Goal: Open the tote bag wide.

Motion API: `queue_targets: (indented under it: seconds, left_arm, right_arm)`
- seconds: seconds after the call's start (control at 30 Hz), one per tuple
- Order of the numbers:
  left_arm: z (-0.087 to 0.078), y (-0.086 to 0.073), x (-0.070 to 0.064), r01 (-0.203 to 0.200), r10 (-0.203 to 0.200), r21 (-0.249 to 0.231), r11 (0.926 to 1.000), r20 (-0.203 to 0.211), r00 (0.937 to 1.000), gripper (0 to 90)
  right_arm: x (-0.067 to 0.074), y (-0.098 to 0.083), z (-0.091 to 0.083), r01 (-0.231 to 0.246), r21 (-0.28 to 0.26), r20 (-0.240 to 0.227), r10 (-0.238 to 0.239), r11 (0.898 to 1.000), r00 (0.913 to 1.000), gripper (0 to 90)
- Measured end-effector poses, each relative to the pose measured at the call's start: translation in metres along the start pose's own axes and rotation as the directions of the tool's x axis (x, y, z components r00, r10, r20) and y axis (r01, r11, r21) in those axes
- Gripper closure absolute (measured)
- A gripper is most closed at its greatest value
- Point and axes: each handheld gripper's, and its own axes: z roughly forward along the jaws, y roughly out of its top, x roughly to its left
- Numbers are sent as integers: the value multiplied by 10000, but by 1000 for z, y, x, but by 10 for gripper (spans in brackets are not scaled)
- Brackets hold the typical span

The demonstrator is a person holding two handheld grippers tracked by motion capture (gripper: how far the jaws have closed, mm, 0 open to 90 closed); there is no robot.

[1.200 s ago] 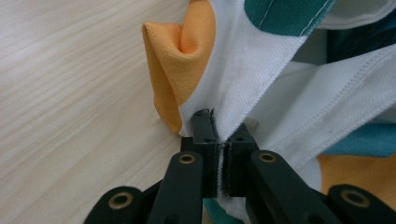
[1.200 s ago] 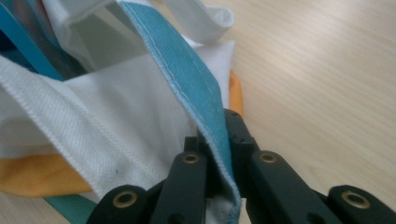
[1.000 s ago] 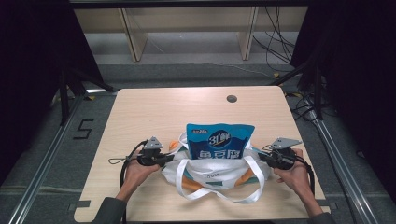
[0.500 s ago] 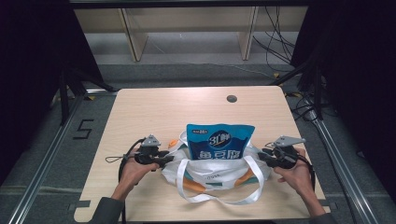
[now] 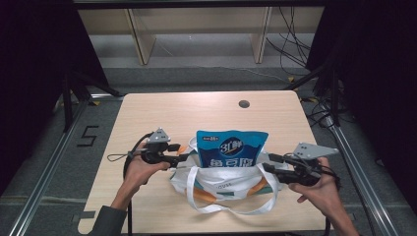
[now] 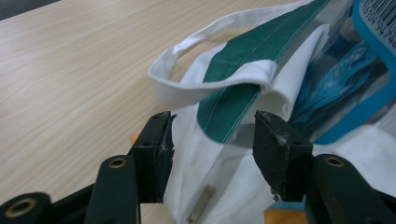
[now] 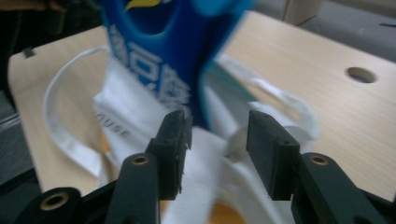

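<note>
Two grippers flank the tote bag [image 5: 223, 184] on the table [image 5: 162, 113], and both have their jaws apart, clamped on nothing. Between the left gripper [image 6: 212, 144] fingers lies the bag's white rim with its green stripe; between the right gripper [image 7: 217, 140] fingers lies white cloth, just below the blue snack pouch [image 5: 231, 150]. We judge that we should close squarely on the rim hem, not the pouch. The pouch stands upright, protruding above the bag.

Even overhead light brightens the table [image 5: 162, 113] at centre frame; the borders fall into darkness. The right gripper view is smeared, probably motion blur, worst on the blue packet [image 7: 159, 51] upper centre.
</note>
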Motion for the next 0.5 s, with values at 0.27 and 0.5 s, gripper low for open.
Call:
queue_targets:
  seconds: [0.27, 0.5]
  left_arm:
    - [32, 11, 1, -207, 189, 239, 9995, 724, 9972, 486]
    - [46, 11, 20, 63, -52, -100, 9999, 1079, 9941, 830]
  right_arm:
    - [2, -4, 29, -10, 812, -335, 37, 9967, 9994, 560]
    - [7, -17, 29, 644, 1912, -765, -505, 9794, 9958, 794]
